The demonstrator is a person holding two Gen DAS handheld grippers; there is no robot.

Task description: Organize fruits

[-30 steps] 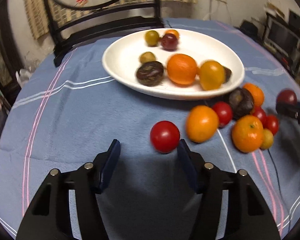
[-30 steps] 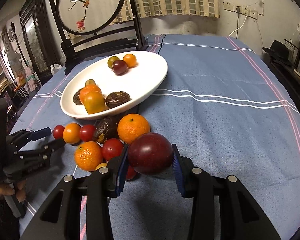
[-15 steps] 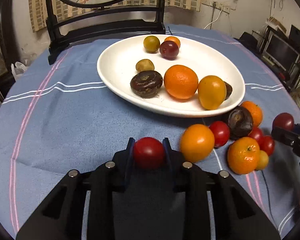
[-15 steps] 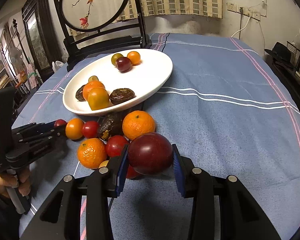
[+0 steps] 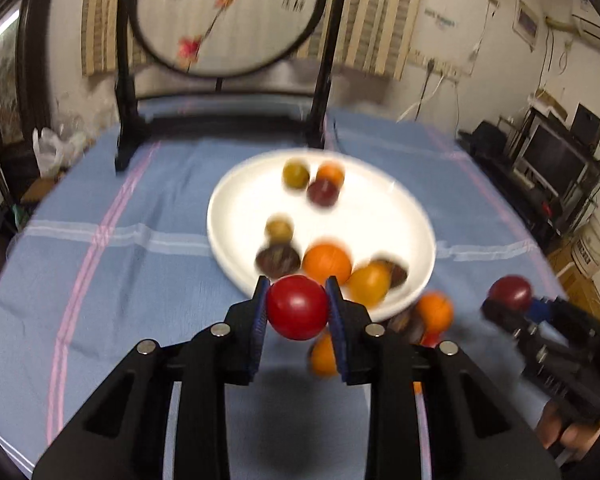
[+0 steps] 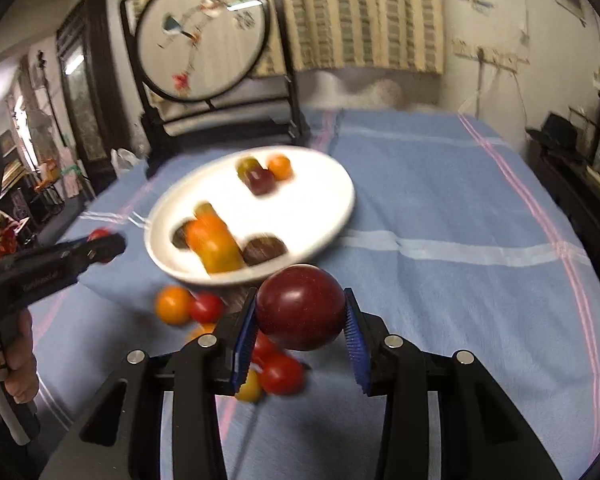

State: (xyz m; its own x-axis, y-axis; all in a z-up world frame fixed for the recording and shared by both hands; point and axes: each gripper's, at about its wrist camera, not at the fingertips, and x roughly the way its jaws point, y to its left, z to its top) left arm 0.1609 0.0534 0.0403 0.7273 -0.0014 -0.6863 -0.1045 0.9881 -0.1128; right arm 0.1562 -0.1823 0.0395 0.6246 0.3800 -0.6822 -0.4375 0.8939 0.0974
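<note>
Fruit is in both my tools: my left gripper (image 5: 297, 307) pinches a red tomato (image 5: 297, 306) and my right gripper (image 6: 300, 307) clamps a dark red plum (image 6: 301, 306), both lifted just short of the white plate (image 6: 324, 220). Loose fruit (image 6: 188, 306) on the blue cloth (image 6: 452, 280) before the plate remains; about seven pieces already sit on it.

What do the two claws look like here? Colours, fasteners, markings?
Both are matte black plastic. The left claw and right claw each have two angular fingers lined with ribbed blue pads, with round silver fasteners along the linkage. Seen side-on, the left claw's body carries small pale lettering, too blurred to read.
</note>
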